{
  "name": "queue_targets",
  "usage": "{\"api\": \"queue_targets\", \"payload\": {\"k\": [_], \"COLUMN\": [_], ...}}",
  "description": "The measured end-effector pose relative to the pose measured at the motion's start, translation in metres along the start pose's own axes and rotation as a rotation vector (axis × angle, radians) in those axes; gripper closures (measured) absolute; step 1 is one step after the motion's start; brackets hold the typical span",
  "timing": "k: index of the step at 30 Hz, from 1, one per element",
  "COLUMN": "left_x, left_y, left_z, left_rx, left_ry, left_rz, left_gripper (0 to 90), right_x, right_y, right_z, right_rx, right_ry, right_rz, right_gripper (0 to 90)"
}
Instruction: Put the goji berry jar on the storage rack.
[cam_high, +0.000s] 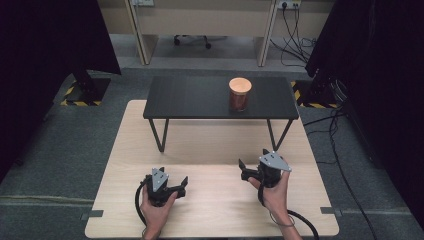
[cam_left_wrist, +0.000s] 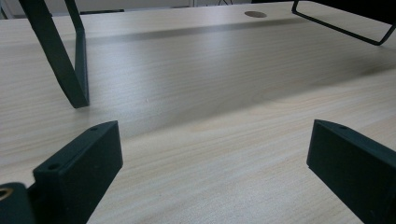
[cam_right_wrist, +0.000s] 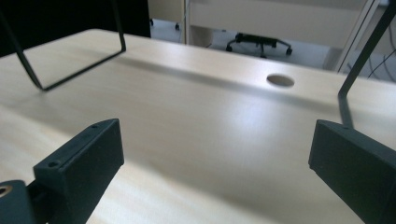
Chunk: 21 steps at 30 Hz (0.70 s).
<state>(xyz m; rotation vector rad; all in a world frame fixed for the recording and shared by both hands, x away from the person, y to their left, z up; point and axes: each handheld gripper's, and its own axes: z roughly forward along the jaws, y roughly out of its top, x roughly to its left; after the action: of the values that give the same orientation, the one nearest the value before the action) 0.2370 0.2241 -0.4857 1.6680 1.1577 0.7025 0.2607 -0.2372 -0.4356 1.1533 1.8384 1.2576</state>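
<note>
Lidded jar (cam_high: 240, 94) upright on black raised shelf (cam_high: 200, 97), well apart from both hand-held grippers; left hand-held gripper (cam_high: 181, 186) and right hand-held gripper (cam_high: 243, 169) spread, empty, low over surface (cam_high: 210, 145); jar likely rigid, smooth, slippery, fragile: grasp mid-body, below lid

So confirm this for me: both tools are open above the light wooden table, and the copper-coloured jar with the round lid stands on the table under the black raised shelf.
Wrong place. The high view shows the copper-coloured jar with the round lid on top of the black raised shelf. Both tools, left and right, are open above the light wooden table.
</note>
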Motion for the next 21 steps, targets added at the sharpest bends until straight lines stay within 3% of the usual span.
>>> {"api": "queue_targets", "payload": {"k": [10, 21], "left_x": [-0.001, -0.001], "left_y": [0.000, 0.000], "left_z": [-0.001, -0.001], "left_rx": [0.002, 0.000], "left_ry": [0.005, 0.005], "left_rz": [-0.002, -0.007], "left_gripper": [2.7, 2.7], "right_x": [-0.001, -0.003], "right_y": [-0.033, -0.046], "right_z": [-0.008, -0.009], "right_rx": [0.057, 0.077], "right_ry": [0.003, 0.002], "right_rz": [0.028, 0.045], "right_gripper": [3.3, 3.3]}}
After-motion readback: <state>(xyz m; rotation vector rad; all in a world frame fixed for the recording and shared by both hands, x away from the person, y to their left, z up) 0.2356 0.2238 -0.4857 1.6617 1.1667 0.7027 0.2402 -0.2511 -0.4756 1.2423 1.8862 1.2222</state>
